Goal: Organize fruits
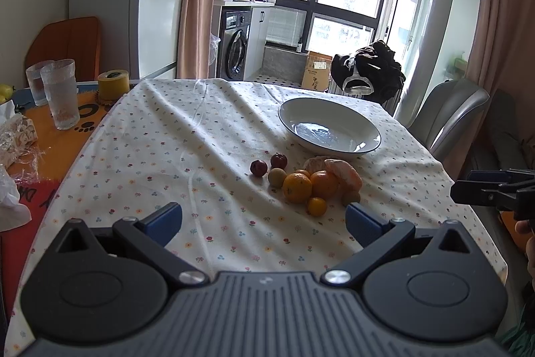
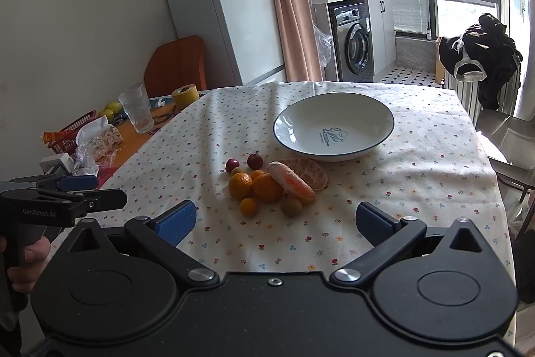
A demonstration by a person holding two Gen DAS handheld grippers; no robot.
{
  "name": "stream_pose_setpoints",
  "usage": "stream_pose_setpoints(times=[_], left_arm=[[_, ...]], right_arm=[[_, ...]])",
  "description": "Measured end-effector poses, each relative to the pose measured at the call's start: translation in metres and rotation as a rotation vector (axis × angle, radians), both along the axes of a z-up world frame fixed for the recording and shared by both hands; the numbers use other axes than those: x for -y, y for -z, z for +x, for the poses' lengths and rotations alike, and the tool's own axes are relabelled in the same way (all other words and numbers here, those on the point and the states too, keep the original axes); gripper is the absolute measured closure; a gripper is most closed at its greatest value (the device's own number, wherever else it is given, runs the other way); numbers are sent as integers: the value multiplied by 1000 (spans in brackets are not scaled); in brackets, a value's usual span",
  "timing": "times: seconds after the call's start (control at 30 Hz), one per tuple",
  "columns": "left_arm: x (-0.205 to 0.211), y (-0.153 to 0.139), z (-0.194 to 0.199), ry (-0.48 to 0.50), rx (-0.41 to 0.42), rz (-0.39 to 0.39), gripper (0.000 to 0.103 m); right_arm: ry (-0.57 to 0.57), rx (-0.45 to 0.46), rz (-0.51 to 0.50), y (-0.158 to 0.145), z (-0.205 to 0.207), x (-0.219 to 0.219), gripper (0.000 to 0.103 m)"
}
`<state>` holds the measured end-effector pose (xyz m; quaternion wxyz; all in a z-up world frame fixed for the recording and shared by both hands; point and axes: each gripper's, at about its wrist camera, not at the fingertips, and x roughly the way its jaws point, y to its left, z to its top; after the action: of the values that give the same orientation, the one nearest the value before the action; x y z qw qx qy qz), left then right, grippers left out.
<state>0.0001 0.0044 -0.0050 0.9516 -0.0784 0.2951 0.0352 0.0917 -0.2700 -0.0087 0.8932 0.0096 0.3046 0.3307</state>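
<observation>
Nearest the cameras, both claws are seen spread wide with nothing between the blue pads. The left claw [image 1: 264,225] is held above the near edge of the cloth-covered surface [image 1: 167,156], short of the fruit. The right claw [image 2: 276,223] is likewise held above the near edge, its fingers aimed toward the pile.

Beyond the claws, the fruit is found gathered in one tight cluster near the middle of the surface. A small kumquat [image 2: 248,206] lies at the near edge, with a greenish round fruit [image 2: 291,206] beside it to the right. Behind these, two mandarins [image 2: 240,185] are recorded side by side and touching. A peeled citrus segment [image 2: 294,181] is laid against the right mandarin, its long axis running from far-left to near-right in the right wrist view. A peeled half [image 2: 309,173] rests just behind it. Two dark red fruits [image 2: 254,160] are noted at the far-left of the cluster, the farther one with its stem upward.

Farther on, a white bowl with a dark rim [image 2: 334,126] stands upright just behind the fruit, apart from it. At the far left, a ribbed glass [image 2: 136,112] and a yellow tape roll [image 2: 185,96] are noted.
</observation>
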Motion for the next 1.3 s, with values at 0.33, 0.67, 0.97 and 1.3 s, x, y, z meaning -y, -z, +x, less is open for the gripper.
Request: stream_pose_setpoints(times=[0.33,0.67,0.97,1.3], left_arm=[[0,0,0,1,0,0,0],[1,1,0,2,0,6,0],[2,4,2,8,-9,5,0],[6,21,13,11,-46,20,0]], right_arm=[[0,2,6,1,0,1,0],[1,5,5,0,-1,1,0],[2,2,6,2,0,1,0],[-28,-19,24,19,11,-3,0]])
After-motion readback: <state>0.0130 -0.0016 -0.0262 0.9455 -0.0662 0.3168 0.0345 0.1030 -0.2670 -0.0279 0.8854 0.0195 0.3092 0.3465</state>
